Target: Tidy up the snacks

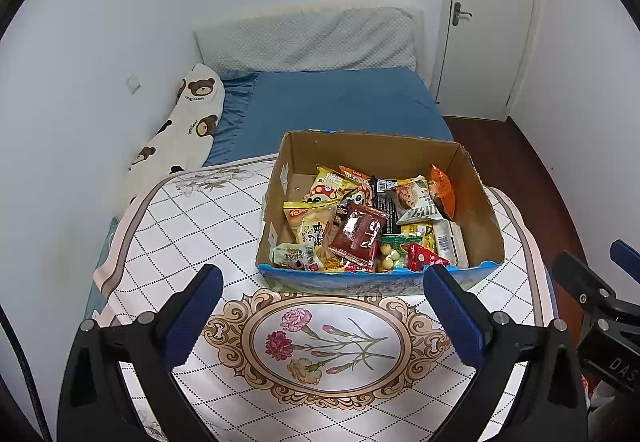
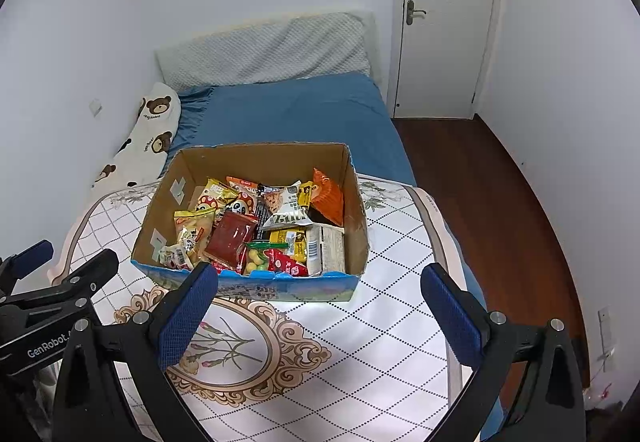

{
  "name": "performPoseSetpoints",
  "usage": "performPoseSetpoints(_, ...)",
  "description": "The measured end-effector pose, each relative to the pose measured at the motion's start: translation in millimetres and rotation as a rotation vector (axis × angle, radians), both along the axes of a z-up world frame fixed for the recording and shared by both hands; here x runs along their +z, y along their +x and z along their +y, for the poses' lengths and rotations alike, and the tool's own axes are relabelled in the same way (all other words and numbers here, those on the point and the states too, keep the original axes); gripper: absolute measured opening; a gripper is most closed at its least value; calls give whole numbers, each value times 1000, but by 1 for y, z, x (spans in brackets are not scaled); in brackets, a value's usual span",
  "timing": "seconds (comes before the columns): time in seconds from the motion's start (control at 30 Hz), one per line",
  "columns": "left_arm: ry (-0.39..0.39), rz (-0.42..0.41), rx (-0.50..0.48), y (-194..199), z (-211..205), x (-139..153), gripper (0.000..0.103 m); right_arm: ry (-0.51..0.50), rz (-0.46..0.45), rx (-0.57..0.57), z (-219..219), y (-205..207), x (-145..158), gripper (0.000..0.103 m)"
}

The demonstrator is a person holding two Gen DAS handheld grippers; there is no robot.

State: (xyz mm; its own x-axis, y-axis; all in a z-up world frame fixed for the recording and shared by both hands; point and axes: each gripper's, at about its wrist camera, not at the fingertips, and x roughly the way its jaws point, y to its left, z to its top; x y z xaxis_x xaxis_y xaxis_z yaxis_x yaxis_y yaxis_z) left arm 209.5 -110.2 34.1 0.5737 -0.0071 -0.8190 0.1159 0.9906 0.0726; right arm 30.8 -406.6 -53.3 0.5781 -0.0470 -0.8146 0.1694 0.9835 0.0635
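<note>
Cardboard snack box just beyond both gaping, empty grippers.

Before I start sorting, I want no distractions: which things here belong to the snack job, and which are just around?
Job: cardboard box, snack packets, left gripper, right gripper.
Just around: patterned mat, bear pillow, blue sheet, door.
</note>
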Motion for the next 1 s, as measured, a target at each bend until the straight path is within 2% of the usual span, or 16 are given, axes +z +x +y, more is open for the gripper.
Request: performPoseSetpoints(1.0,-4,-2,-13,-8,-3,7,103,-22,-8,-2,-6,-3,10,103)
